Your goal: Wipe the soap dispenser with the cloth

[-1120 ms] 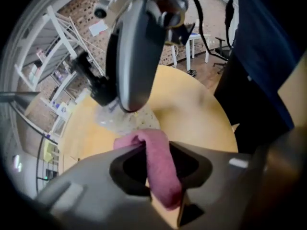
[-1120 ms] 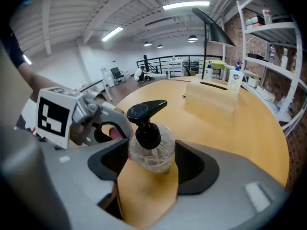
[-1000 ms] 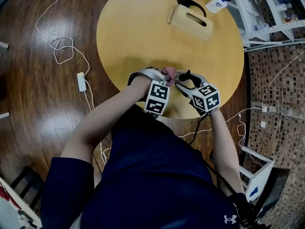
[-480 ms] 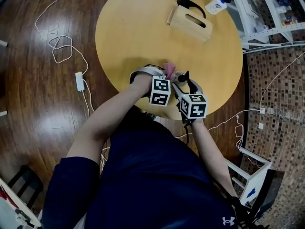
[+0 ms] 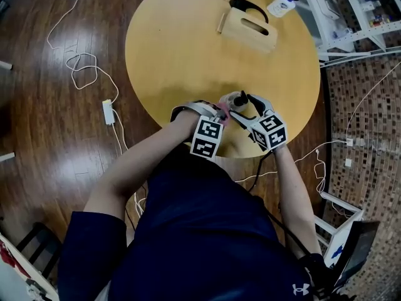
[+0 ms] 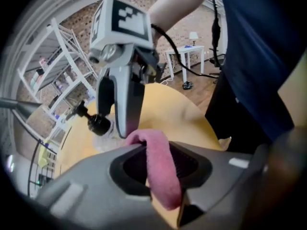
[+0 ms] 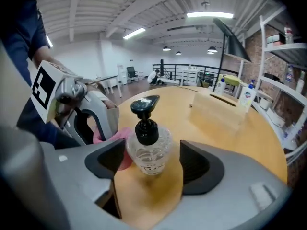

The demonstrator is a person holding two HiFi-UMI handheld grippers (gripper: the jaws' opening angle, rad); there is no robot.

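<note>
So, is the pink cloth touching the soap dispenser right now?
Cannot tell. In the right gripper view the cloth meets the left edge of the soap dispenser with no gap showing, but it may lie just behind it.

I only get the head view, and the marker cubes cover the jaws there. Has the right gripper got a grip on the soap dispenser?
Observer: No. In the right gripper view the soap dispenser stands upright between the jaws of the right gripper, which have just been opening. The pad on that view's right stands clear of it.
Operator: Is the cloth in the left gripper?
Observer: Yes. The left gripper view shows the left gripper shut on the pink cloth, with a fold poking out past the jaws.
Operator: Does the cloth reach the dispenser?
Observer: In the right gripper view it sits against the dispenser's side, on that view's left, and looks to be touching.
</note>
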